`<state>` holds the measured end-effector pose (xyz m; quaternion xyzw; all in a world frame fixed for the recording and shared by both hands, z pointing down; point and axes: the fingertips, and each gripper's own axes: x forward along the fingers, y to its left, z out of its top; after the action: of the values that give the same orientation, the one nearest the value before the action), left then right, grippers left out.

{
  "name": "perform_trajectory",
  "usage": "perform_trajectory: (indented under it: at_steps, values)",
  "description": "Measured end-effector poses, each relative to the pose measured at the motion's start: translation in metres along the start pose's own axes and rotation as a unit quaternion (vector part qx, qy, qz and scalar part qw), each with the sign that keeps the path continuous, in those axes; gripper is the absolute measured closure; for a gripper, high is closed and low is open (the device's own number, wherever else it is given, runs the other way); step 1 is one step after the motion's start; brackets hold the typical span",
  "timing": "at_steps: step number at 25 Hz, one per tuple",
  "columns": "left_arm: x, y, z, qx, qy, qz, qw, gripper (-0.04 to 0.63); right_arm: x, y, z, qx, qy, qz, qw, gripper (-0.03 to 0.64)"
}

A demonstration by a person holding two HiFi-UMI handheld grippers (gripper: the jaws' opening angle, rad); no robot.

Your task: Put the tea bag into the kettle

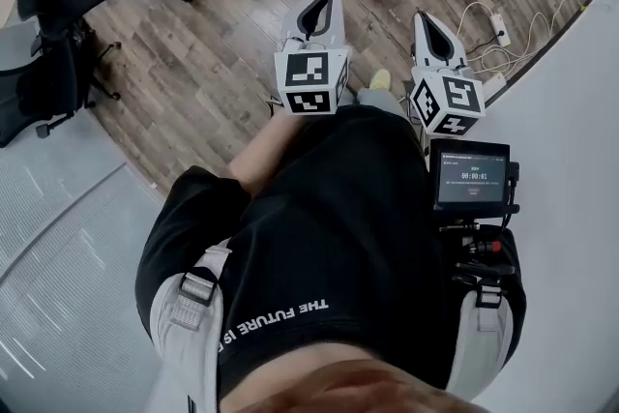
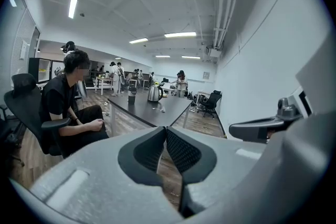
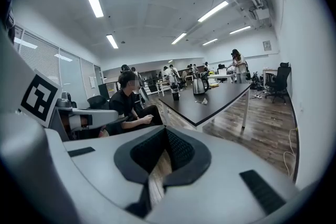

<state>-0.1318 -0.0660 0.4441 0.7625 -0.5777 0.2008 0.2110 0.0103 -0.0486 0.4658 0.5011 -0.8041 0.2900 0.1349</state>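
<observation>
the white left gripper (image 1: 322,3) and right gripper (image 1: 430,24) hang side by side, jaws together, over a brown wooden plank floor (image 1: 213,63); a black office chair (image 1: 53,77) stands far left.

My left tongs (image 1: 318,14) and right tongs (image 1: 440,39) are pale grey with black ribbed pads (image 2: 182,152), each carrying a black-and-white square-patterned cube (image 1: 311,82). The far kettle (image 3: 198,86) is silvery on a black counter (image 3: 226,98); the floor (image 1: 213,63) is brown wood plank.
</observation>
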Motion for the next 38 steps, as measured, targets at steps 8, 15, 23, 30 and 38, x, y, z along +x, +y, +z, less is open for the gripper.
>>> perform_trajectory:
  at_steps: [8, 15, 23, 30, 38]
  values:
    - [0.004, -0.004, -0.002, 0.003, 0.006, -0.007, 1.0, 0.578, 0.001, 0.005, 0.003, -0.017, -0.005, -0.001, 1.0, 0.612]
    - [0.009, -0.01, 0.001, 0.007, 0.0, -0.02, 0.9998, 0.58, 0.001, -0.006, 0.003, -0.001, -0.011, -0.012, 1.0, 0.612]
    - [0.004, -0.014, 0.01, 0.017, -0.014, -0.022, 0.9995, 0.578, 0.003, -0.004, 0.016, -0.004, -0.032, -0.008, 0.999, 0.612]
    - [0.005, -0.016, 0.021, 0.031, -0.022, -0.027, 0.9989, 0.58, 0.004, -0.006, 0.027, 0.001, -0.049, -0.012, 0.999, 0.612]
    - [0.008, -0.019, 0.033, 0.045, -0.036, -0.035, 0.9977, 0.58, 0.005, -0.009, 0.033, 0.002, -0.061, -0.017, 0.998, 0.612]
